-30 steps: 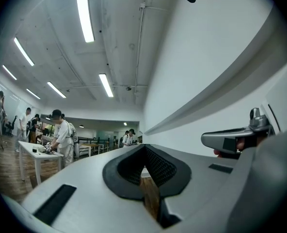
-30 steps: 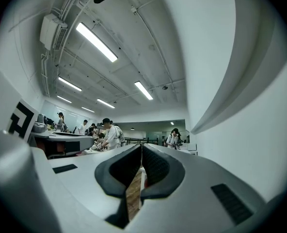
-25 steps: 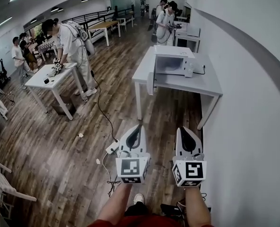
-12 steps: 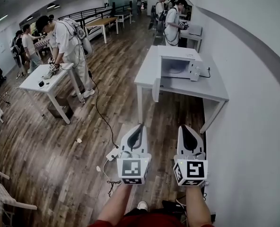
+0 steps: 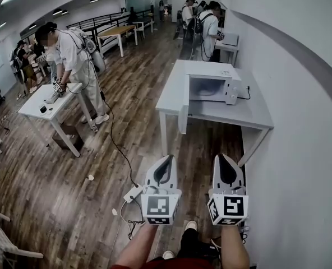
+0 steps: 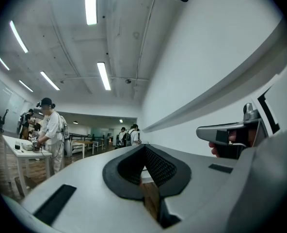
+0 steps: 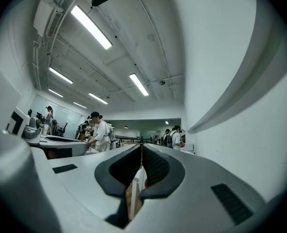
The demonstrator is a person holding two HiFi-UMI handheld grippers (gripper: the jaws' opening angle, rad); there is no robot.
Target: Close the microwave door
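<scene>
A white microwave [image 5: 210,86] stands on a white table [image 5: 250,114] against the right wall, some way ahead of me. Its door [image 5: 183,114] stands swung open toward me, past the table's front edge. Both grippers are held side by side low in the head view, far short of the table and pointing toward it. The left gripper [image 5: 165,160] is shut with nothing in it, and its pads meet in the left gripper view [image 6: 144,147]. The right gripper [image 5: 222,158] is shut and empty too, as its own view shows [image 7: 142,145].
A white wall [image 5: 300,94] runs close along my right. On the wooden floor ahead lie a power strip [image 5: 133,193] and its cable. A person [image 5: 70,55] works at another white table [image 5: 37,102] on the left. More people [image 5: 208,27] stand behind the microwave table.
I have walked forward: the microwave table has come nearer and sits lower in the head view. Both grippers stay side by side, their jaws unchanged.
</scene>
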